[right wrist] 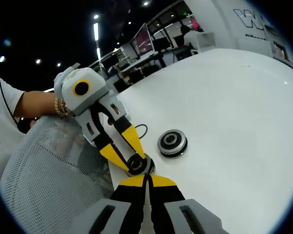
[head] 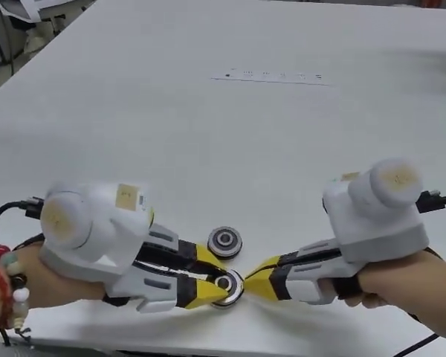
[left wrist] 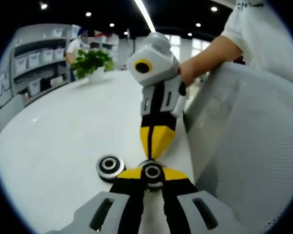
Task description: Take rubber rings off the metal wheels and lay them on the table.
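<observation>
White table (head: 282,134) lay broad and bare in front of the person, with all the work crowded against its near edge. The left gripper (head: 220,283) had its yellow jaws closed on a metal wheel (head: 230,285), clamping it from both sides just off that edge. From the opposite side the right gripper (head: 254,282) met it, jaws pressed narrow together, tips touching the wheel's rim. Whether they had actually caught any rubber between them, I could not tell. A second wheel (head: 224,242) sat flat on the table just beyond the held one, towards the far edge, untouched, its dark rubber ring (head: 224,230) apparently on.

It looked to me like the peeling step on the first wheel: one gripper steadying, the other working at the rim. The next move would seem to call for the right tips to nip the ring's lip and draw it away from the wheel while the left held firm, then lay it on the bare table.
</observation>
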Motion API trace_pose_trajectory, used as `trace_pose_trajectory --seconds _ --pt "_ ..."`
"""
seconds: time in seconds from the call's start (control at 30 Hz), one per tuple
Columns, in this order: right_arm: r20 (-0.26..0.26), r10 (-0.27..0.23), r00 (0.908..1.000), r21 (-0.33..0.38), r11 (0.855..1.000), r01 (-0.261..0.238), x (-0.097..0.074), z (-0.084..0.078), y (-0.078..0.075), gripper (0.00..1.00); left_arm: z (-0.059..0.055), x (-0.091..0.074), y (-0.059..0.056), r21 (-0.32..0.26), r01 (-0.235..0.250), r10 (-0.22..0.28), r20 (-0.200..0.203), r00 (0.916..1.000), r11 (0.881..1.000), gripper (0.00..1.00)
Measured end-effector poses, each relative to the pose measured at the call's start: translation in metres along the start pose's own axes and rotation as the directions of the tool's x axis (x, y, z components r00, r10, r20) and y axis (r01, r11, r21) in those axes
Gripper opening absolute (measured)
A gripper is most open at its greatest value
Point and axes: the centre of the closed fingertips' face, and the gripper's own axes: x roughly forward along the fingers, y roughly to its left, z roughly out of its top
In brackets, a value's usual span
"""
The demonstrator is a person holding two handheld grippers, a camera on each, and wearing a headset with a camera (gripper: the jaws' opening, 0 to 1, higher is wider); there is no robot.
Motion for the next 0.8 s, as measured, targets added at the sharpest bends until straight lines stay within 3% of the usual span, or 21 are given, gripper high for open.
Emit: trace_pose_trajectory --seconds 0.3,0.53,0.57,0.67,0.8 --pt "-0.016 -0.018 0.9997 -0.097 0.995 0.017 0.0028 -0.0024 0.0032 0.0 -0.0002 -0.0004 -0.0016 0.01 -0.007 0.007 0.0 1.0 1.0 0.14" --pt "-0.054 -0.072 0.996 -0.194 0.979 0.06 0.0046 -0.0077 0.0002 0.0 0.001 0.0008 -0.0023 0.011 -0.009 0.009 0.0 1.0 1.0 0.14" --pt "-0.053 -0.073 0.996 -0.185 0.981 0.062 0.0048 -0.0073 0.0 0.0 0.0009 0.0007 -0.0023 0.011 -0.01 0.01 0.0 1.0 1.0 0.14" --pt "-0.02 -0.056 0.9982 -0.042 0.998 0.056 0.0021 -0.004 -0.0019 0.0 0.001 0.0005 -0.002 0.013 -0.012 0.012 -0.002 0.9999 1.0 0.14" --pt "0.029 -0.021 0.9994 0.09 0.996 0.018 -0.0029 0.0012 -0.0006 0.0 0.0011 0.0003 -0.0017 0.022 -0.014 0.014 -0.004 0.9999 1.0 0.14"
